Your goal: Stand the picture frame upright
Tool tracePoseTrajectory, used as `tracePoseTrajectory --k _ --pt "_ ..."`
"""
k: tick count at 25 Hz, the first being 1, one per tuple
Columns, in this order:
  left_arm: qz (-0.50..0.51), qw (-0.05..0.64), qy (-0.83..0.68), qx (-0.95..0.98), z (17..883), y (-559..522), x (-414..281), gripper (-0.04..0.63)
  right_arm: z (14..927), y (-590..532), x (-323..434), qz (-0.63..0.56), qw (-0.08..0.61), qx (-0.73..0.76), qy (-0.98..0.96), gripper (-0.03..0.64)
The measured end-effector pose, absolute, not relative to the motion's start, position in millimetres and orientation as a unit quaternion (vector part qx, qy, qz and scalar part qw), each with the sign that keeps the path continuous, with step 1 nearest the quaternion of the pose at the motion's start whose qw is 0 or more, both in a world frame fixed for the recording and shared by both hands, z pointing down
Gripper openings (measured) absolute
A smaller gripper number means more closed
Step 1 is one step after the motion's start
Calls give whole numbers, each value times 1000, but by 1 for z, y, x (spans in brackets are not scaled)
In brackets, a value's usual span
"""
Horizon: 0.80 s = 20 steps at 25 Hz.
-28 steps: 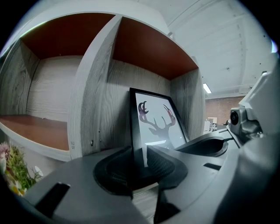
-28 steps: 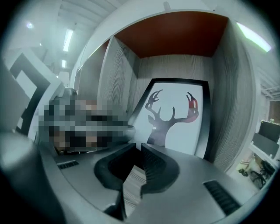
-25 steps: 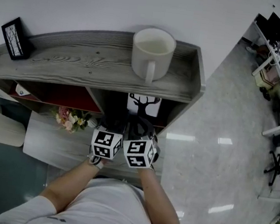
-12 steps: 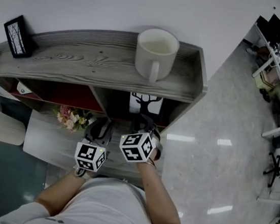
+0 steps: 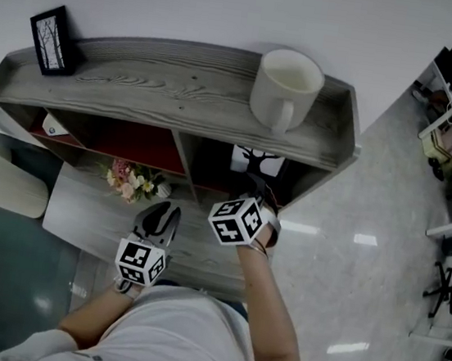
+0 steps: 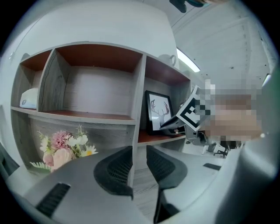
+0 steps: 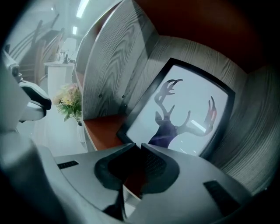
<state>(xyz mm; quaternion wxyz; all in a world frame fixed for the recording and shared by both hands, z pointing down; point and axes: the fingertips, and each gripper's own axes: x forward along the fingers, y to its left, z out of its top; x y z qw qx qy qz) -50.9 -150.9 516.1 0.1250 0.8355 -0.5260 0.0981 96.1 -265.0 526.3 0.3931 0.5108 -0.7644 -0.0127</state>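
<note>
The picture frame (image 5: 257,161), black-edged with a deer silhouette, stands upright in the right compartment of the grey shelf unit (image 5: 155,88), leaning on the back wall. It fills the right gripper view (image 7: 183,113) and shows in the left gripper view (image 6: 158,111). My right gripper (image 5: 253,189) reaches into that compartment just in front of the frame; its jaws (image 7: 140,146) are shut with nothing between them. My left gripper (image 5: 162,210) hangs lower left, outside the shelf. Its jaws (image 6: 139,151) are closing, still apart, with nothing between them.
A large white mug (image 5: 286,80) and a small black frame (image 5: 54,29) stand on the shelf top. A flower bunch (image 5: 131,181) sits on the lower board left of the divider. A white object (image 6: 29,97) lies in the far left compartment.
My left gripper has pulled back from the right compartment, down and to the left. My right gripper has stayed at the deer frame. The head camera has shifted.
</note>
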Motion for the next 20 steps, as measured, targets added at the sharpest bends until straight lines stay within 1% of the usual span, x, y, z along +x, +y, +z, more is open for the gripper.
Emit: tracePoseTrajectory --k 10,20 --pt "98 143 -541 823 521 -129 -68 109 528 -280 97 -39 411 503 -760 44" --pt "107 145 -550 816 522 -112 -80 109 528 -289 98 -57 416 502 -756 44"
